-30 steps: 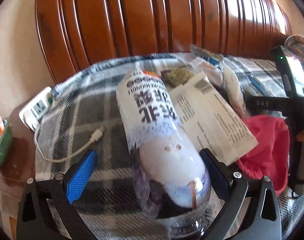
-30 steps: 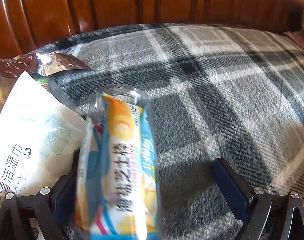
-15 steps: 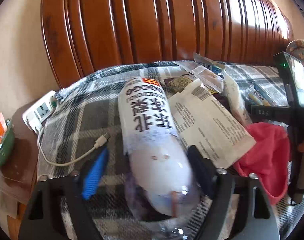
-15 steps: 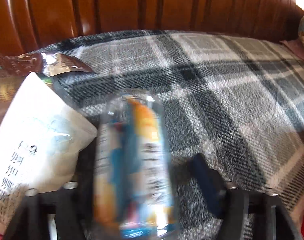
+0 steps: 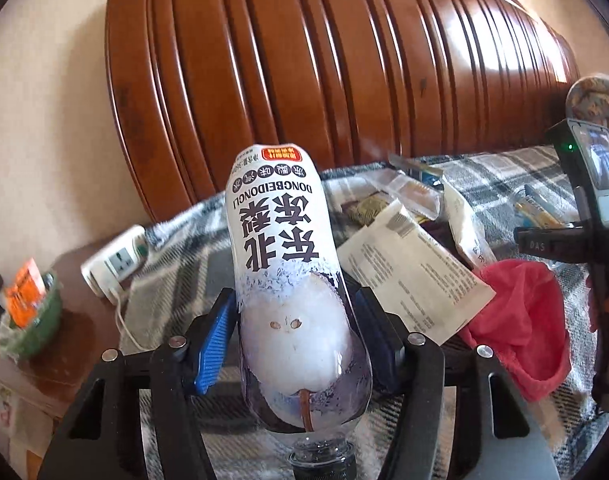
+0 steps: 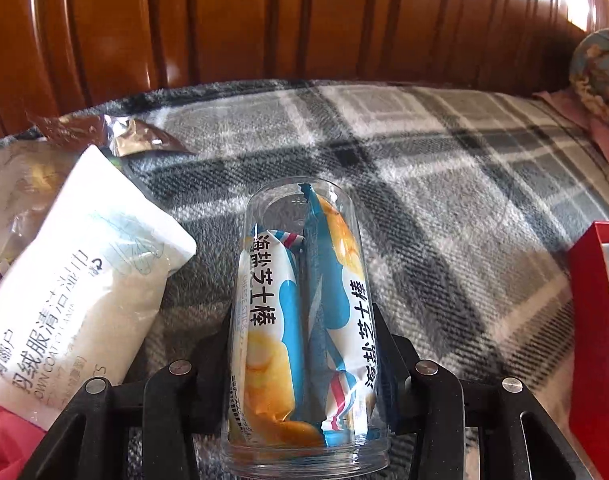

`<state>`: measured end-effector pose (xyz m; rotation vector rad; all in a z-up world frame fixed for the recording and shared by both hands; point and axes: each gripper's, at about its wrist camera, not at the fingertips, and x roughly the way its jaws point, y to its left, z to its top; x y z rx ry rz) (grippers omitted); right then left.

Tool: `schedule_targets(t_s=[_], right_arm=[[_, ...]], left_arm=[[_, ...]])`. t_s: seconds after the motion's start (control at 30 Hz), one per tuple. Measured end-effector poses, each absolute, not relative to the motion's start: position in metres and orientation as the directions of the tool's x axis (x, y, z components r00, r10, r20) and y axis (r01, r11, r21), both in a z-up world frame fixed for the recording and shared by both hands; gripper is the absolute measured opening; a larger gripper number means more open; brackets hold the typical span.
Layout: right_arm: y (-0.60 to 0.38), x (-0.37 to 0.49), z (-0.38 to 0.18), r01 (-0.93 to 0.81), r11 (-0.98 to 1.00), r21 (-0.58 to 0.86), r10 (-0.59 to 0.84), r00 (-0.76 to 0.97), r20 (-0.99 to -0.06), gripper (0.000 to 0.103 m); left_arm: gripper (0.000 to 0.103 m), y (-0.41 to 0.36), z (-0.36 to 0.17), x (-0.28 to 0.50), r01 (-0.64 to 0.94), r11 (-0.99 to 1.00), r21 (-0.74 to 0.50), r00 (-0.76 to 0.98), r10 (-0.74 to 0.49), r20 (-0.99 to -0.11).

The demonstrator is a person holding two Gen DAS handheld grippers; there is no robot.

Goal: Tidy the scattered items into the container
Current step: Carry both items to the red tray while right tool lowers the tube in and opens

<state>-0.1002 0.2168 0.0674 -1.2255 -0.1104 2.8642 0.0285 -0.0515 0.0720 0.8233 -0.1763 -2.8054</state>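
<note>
A white-labelled plastic bottle (image 5: 280,260) with dark Chinese lettering sits neck-down between the blue pads of my left gripper (image 5: 294,304). The jaws are closing and the pads press its sides, holding it tilted up off the plaid blanket (image 5: 176,280). In the right wrist view a clear glass (image 6: 304,300) holding two blue-and-yellow snack packets (image 6: 268,320) is clamped in my right gripper (image 6: 304,320), which is shut on it. A red container's wall (image 6: 588,320) shows at the right edge.
A wooden headboard (image 5: 344,60) rises behind the bed. A white pouch (image 6: 76,280), a paper packet (image 5: 416,272), foil wrappers (image 6: 116,136) and a pink cloth (image 5: 520,320) lie on the blanket. A power strip (image 5: 116,260) and a green bowl (image 5: 32,320) are at the left.
Both grippers closed from wide open onto their items. The bottle and the glass have risen off the blanket, and both views have tipped up toward the headboard.
</note>
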Motion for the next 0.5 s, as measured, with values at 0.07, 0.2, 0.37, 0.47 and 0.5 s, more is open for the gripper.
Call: schedule_targets(t_s=[0.07, 0.2, 0.37, 0.47, 0.5], right_arm=[[0.219, -0.095, 0.075, 0.006, -0.998, -0.066, 0.043, -0.703, -0.709, 0.050], [0.223, -0.083, 0.092, 0.025, -0.998, -0.056, 0.020, -0.724, -0.689, 0.050], [0.231, -0.062, 0.109, 0.044, -0.997, -0.066, 0.010, -0.755, -0.655, 0.050], [0.239, -0.049, 0.115, 0.059, -0.996, -0.069, -0.001, -0.763, -0.646, 0.050], [0.242, -0.044, 0.117, 0.064, -0.995, -0.076, 0.000, -0.766, -0.643, 0.050]], left_arm=[[0.063, -0.050, 0.077, 0.030, 0.160, -0.975, 0.155, -0.828, -0.217, -0.518], [0.063, -0.047, 0.086, 0.034, 0.133, -0.983, 0.125, -0.838, -0.179, -0.516], [0.062, -0.034, 0.093, 0.038, 0.112, -0.982, 0.150, -0.848, -0.173, -0.502], [0.062, -0.025, 0.098, 0.039, 0.097, -0.986, 0.135, -0.851, -0.152, -0.503], [0.061, -0.021, 0.100, 0.040, 0.089, -0.988, 0.128, -0.853, -0.142, -0.502]])
